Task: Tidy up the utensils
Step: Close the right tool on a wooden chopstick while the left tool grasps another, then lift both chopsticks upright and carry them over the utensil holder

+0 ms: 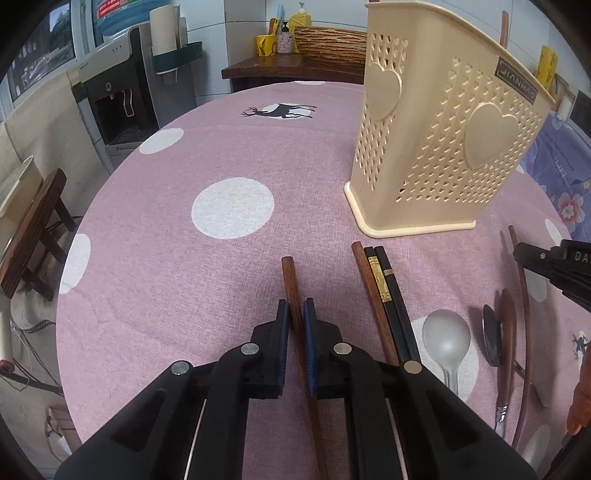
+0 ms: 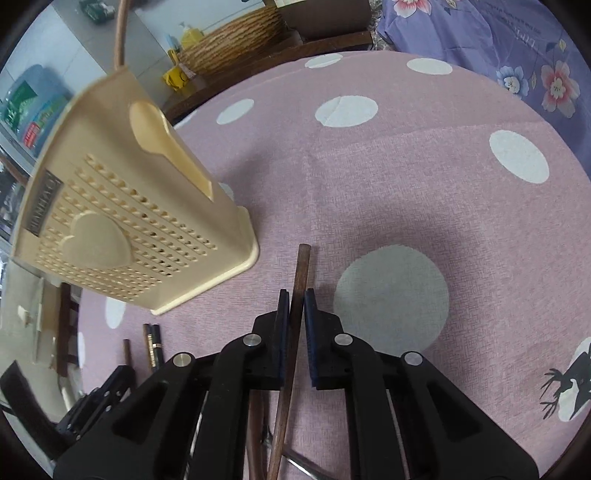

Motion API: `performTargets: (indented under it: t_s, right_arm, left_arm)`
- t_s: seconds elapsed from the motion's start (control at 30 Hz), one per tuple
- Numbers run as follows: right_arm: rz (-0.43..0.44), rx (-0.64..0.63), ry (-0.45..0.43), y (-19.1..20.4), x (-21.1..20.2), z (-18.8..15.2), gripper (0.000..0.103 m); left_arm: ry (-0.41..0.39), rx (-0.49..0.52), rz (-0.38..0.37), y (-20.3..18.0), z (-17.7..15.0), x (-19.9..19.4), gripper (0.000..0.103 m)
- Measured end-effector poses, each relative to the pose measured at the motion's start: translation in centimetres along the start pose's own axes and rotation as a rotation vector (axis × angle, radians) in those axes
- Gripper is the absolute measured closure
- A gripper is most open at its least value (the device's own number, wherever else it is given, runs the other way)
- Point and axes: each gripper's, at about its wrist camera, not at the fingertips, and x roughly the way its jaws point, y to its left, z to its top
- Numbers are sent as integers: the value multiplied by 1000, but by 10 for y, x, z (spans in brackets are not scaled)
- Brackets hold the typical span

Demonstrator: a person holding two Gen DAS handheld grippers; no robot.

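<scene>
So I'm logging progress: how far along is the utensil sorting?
Early. One brown handle already stands in the cream perforated plastic holder. Each gripper, left and right, has a brown wooden chopstick. Black chopsticks and steel spoon remain.

You have soft, even indoor light with faint shadows, strong fisheye bending and dark corners, and motion blur smearing the cream holder [image 2: 122,221] in your right view.
</scene>
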Motion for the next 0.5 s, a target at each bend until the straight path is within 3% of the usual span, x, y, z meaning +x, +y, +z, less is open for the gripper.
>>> performTargets:
  t_s: [0.27,0.5]
  right_arm:
    - [200,-49,-107,7,-63,2,94]
    - [301,-177,-248,26,-138,-6,95]
  left_arm:
    - [-97,-39,-95,10,9,-39,94]
    - [-208,-44,-170,14,12,-91,95]
